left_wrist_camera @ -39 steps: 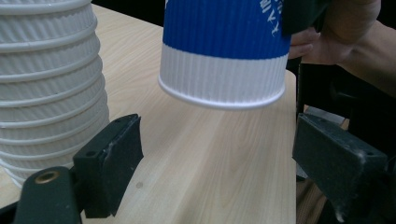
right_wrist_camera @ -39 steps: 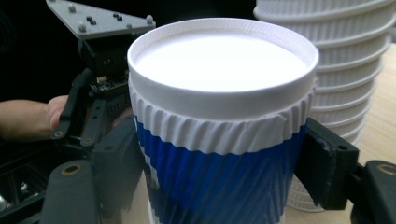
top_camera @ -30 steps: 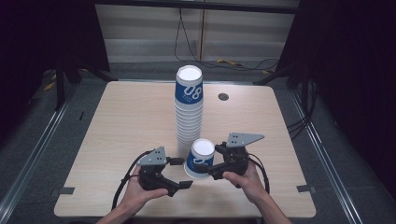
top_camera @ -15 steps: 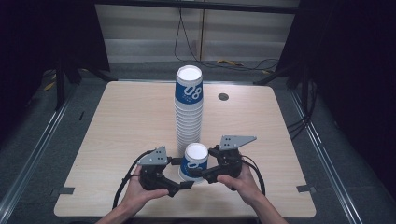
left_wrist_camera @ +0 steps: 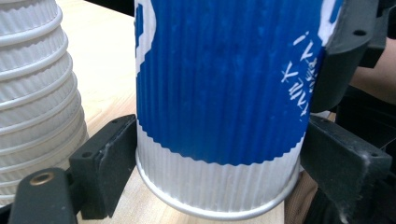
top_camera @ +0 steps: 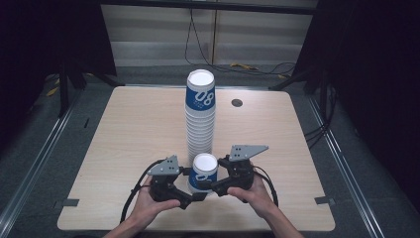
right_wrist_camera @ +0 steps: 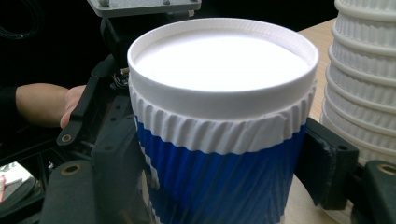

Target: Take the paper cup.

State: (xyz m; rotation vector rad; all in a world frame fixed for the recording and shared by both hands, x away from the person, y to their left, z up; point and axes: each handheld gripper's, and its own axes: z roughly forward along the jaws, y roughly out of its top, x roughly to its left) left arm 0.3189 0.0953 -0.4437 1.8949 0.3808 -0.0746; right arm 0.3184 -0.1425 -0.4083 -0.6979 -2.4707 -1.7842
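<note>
A blue and white ribbed paper cup (top_camera: 204, 171) stands bottom-up near the table's front edge, just in front of a tall stack of like cups (top_camera: 200, 119). My left gripper (top_camera: 195, 193) reaches in from the left, and its jaws hug the cup's lower white band (left_wrist_camera: 210, 186). My right gripper (top_camera: 215, 186) comes from the right and is shut on the cup's blue wall (right_wrist_camera: 210, 177). The cup's rim hangs slightly above the wood in the left gripper view. The stack (left_wrist_camera: 32, 93) stands close beside the cup (right_wrist_camera: 219, 70).
The wooden table (top_camera: 124, 134) has a small round grommet (top_camera: 236, 103) at the back right. The stack (right_wrist_camera: 364, 84) rises right behind the held cup. Dark floor, rails and cables surround the table.
The right gripper has carried the cup leftward and a little nearer, bringing it between the left gripper's jaws. The left hand has stayed put.
</note>
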